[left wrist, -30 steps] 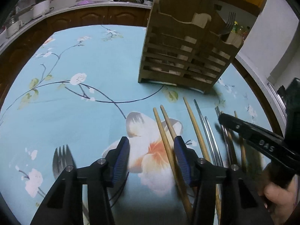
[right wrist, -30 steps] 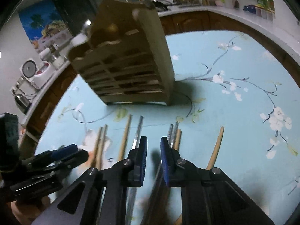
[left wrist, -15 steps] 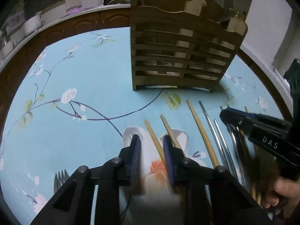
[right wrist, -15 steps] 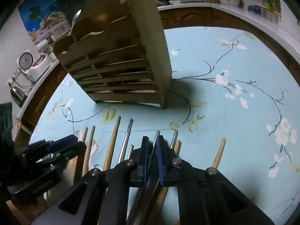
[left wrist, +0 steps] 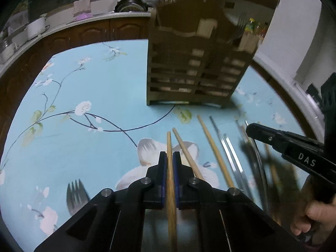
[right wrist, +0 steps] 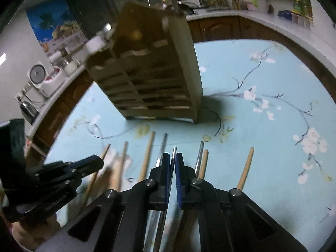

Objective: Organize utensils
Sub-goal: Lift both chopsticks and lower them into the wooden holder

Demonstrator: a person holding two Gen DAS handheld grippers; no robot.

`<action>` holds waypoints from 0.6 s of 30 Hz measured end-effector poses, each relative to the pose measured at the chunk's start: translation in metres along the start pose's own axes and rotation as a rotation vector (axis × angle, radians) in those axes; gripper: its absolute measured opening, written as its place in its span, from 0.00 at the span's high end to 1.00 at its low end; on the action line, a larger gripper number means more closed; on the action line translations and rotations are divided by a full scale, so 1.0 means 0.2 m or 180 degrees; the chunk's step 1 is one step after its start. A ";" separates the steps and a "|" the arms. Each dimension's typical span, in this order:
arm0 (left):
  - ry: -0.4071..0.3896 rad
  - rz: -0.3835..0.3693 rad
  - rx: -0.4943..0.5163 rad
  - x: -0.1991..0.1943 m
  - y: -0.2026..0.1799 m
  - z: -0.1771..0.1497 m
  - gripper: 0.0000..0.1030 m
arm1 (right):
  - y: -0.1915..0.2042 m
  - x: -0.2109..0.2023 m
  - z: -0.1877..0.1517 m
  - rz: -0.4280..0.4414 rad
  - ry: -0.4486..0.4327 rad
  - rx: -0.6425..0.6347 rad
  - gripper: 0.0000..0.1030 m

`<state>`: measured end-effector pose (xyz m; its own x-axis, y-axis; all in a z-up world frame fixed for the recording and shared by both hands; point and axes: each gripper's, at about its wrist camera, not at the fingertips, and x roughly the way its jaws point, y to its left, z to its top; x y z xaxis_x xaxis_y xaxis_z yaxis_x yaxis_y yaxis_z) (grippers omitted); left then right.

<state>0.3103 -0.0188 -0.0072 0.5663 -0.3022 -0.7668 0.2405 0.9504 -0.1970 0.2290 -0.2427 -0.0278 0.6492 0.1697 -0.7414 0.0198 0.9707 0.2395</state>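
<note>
My left gripper (left wrist: 170, 154) has its jaws closing tight on a wooden chopstick (left wrist: 169, 140), pads pressing both sides, tip pointing at the wooden slatted holder (left wrist: 195, 67). A second wooden chopstick (left wrist: 184, 149) lies just right of it. My right gripper (right wrist: 172, 155) has its jaws closing on a thin metal chopstick (right wrist: 174, 150), held between the blue pads. More wooden chopsticks (right wrist: 147, 157) and metal chopsticks (right wrist: 162, 147) lie side by side on the blue floral cloth before the holder (right wrist: 151, 79). Each gripper shows in the other's view: right gripper (left wrist: 251, 129), left gripper (right wrist: 98, 162).
A fork (left wrist: 76, 193) lies on the cloth at the left. One wooden chopstick (right wrist: 245, 168) lies apart at the right. A kitchen counter (left wrist: 63, 25) with pots and a rice cooker (right wrist: 40, 77) rings the table. A hand (left wrist: 315, 216) grips the right tool.
The left jaws went from wide apart to shut on the wooden chopstick. The right jaws narrowed onto the metal chopstick. Both grippers have risen a little.
</note>
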 end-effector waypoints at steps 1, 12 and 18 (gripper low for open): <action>-0.0042 -0.0028 -0.0010 -0.04 0.00 0.00 0.97 | 0.01 -0.03 0.00 0.0020 -0.0035 -0.0006 0.96; -0.0641 -0.0371 -0.0065 -0.60 0.06 -0.04 0.97 | 0.16 -0.44 0.08 0.0155 -0.0596 -0.0118 0.96; -0.0924 -0.0438 -0.0074 -0.85 0.10 -0.07 0.97 | 0.22 -0.62 0.13 0.0142 -0.0900 -0.0186 0.96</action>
<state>0.2076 0.0524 0.1096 0.7319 -0.4329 -0.5262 0.3143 0.8997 -0.3031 0.1701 -0.2263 0.0909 0.8348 0.1661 -0.5249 -0.0518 0.9729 0.2254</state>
